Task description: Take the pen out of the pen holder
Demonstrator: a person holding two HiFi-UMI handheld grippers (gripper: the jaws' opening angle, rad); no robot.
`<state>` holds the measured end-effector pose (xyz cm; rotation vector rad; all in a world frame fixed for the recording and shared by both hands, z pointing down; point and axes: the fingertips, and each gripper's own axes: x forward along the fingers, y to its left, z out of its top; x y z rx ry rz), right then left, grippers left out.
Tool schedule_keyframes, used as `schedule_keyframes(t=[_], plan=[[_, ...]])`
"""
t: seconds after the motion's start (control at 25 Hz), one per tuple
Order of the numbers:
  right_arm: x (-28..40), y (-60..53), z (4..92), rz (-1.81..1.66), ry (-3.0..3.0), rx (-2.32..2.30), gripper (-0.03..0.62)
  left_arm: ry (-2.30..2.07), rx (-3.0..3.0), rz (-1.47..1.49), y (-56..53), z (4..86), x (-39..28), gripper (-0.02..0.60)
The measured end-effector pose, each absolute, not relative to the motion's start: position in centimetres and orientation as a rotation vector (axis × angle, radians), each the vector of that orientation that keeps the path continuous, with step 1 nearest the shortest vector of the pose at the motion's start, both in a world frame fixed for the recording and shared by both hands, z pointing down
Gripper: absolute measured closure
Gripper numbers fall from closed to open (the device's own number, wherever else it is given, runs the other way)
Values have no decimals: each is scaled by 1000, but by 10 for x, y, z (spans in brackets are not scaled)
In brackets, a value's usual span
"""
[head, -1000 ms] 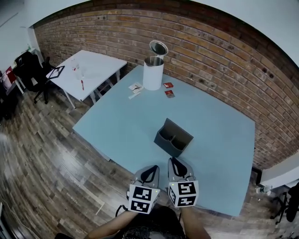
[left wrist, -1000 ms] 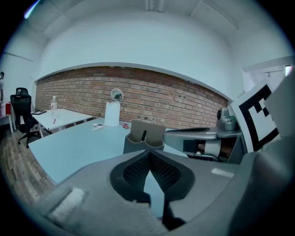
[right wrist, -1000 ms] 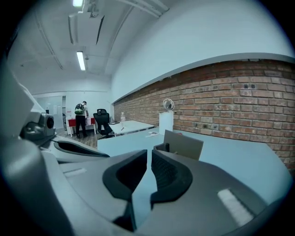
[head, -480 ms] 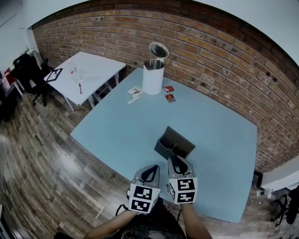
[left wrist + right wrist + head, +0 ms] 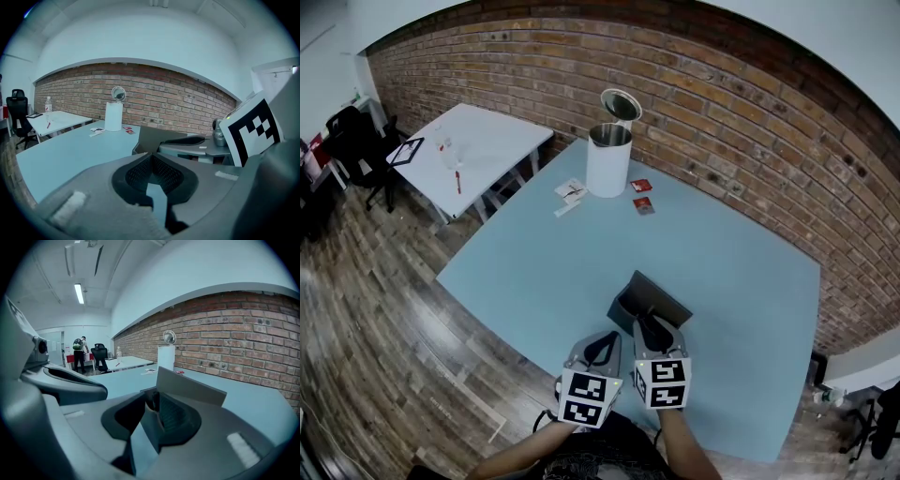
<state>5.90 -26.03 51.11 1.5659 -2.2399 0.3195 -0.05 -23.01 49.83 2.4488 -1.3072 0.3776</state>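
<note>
Right gripper (image 5: pixel 644 319): jaws drawn together, tips at near rim of dark grey rectangular pen holder (image 5: pixel 625 305), which stands on pale blue table (image 5: pixel 534 272). Left gripper (image 5: pixel 603 337): jaws also together, nothing between them, just beside right one and short of holder. Pen not made out; slim dark shape at your right jaw tips may be pen or holder's divider. Holder lies straight ahead of your right gripper, so that hand is nearer. Judgement: pen's long axis probably runs upward out of holder; open first, then draw along it.
</note>
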Motion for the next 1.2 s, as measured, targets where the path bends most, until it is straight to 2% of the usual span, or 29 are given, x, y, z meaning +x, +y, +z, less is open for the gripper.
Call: schedule_keyframes(t=[0.36,0.48,1.2], plan=[[62,-278,521,289,-2209,1552,514,-1315,2436,389,-251,503,2,583],[63,-279,521,269,-2195,1552,551,-1312,2434,393,-253,506,2,583],[61,-263,474,123,-2259,1642,551,-1302,2448,384,-235,501,-9,583]])
